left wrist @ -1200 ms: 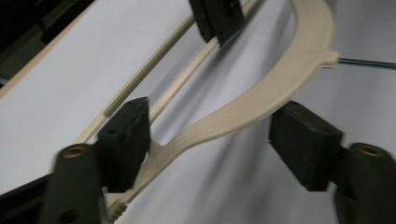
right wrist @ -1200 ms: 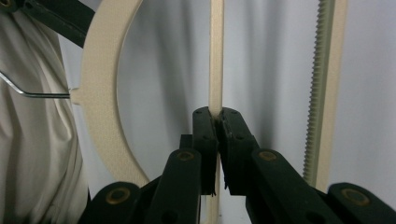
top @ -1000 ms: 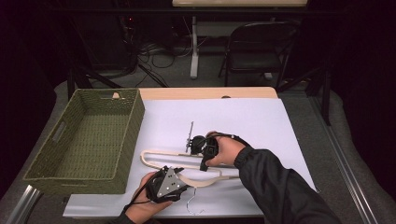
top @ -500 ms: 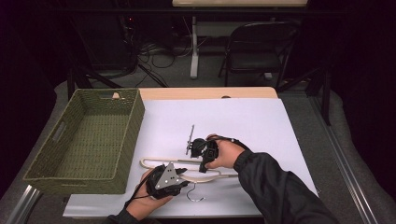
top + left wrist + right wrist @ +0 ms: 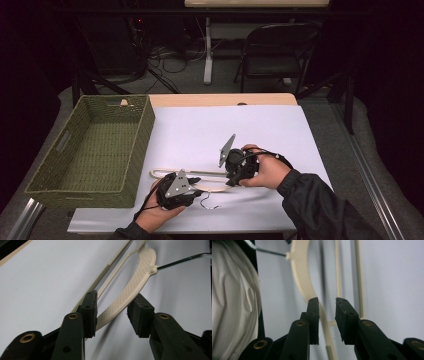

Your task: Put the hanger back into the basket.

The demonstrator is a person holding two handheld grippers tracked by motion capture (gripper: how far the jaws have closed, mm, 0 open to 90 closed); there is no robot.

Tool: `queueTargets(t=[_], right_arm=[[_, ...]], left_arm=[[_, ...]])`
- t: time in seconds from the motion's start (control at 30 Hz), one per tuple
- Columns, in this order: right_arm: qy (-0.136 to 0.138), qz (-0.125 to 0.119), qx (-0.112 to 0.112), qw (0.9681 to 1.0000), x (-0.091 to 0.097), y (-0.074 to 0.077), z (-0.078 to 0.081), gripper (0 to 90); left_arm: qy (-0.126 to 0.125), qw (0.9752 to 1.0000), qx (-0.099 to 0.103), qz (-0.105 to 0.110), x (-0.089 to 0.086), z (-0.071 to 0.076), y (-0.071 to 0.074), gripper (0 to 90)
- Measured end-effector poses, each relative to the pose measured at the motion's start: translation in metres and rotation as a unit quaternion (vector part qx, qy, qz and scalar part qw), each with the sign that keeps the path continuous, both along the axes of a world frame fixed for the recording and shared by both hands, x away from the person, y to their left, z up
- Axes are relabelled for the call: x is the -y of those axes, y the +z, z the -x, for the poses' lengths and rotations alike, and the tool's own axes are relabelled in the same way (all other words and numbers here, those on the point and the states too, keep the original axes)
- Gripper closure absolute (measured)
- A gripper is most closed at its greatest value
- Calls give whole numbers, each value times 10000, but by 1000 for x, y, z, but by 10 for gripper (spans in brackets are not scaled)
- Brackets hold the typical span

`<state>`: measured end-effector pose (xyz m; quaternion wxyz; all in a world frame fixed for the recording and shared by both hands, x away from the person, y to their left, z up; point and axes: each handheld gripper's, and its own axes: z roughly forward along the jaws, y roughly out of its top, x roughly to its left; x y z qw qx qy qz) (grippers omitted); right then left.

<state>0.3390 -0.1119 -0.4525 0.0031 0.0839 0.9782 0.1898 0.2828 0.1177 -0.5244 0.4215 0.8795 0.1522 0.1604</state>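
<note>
Here the left hand-held gripper (image 5: 192, 186) sits low on the white sheet (image 5: 210, 130) that covers the bench (image 5: 220, 99), with the person's left hand (image 5: 155, 212) wrapped under it. Its jaws stand moderately apart, and in the left gripper view the textured shoulder of a cream plastic hanger (image 5: 132, 287) runs up between them. That shoulder lies close against the left jaw and clear of the right one, so the jaws are not closed on it. Beyond the tips the hanger's thin bar (image 5: 105, 280) slants away, and its dark metal hook (image 5: 180, 261) leaves the shoulder's top toward the right edge.

The right hand-held gripper (image 5: 231, 176) lies just to the right of the left one, held by the right hand (image 5: 267, 170) in a dark sleeve (image 5: 325, 207), and the grey plate (image 5: 226, 149) on it is tipped upward. In the right gripper view its jaws have a narrow gap, and the hanger's cream arm (image 5: 305, 280) passes beneath and between them. Whether either pad touches it cannot be told. The ribbed bar (image 5: 359, 277) runs just to the right of the right jaw.

From above, the hanger (image 5: 165, 172) stretches across the sheet between the two hands, reaching to the left of the left gripper. Well to that gripper's left stands a green woven basket (image 5: 142, 135). A small loose wire (image 5: 207, 204) lies on the sheet just beside the left hand.
</note>
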Motion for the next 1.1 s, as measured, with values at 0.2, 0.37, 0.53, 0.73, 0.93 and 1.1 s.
queueTargets(t=[0.2,0.37,0.53,0.73,0.93,1.1], right_arm=[[150,96,-1,9998,0,-5,11,667],[152,170,102,9997,-7,-16,12,632],[102,145,203,9996,-11,-25,9,681],[117,81,270,9995,-9,-22,8,715],[28,-74,321,9995,-1,-11,-1,750],[0,-186,368,9991,4,-5,-12,791]], left_arm=[[6,10000,-17,15,0,-1,1,604],[25,9999,-57,80,-1,-4,3,605],[69,9998,-89,136,0,-5,4,604],[265,9990,-71,345,-7,-7,13,486],[483,9979,103,419,-19,-8,26,452],[587,9973,129,419,-28,-11,32,440]])
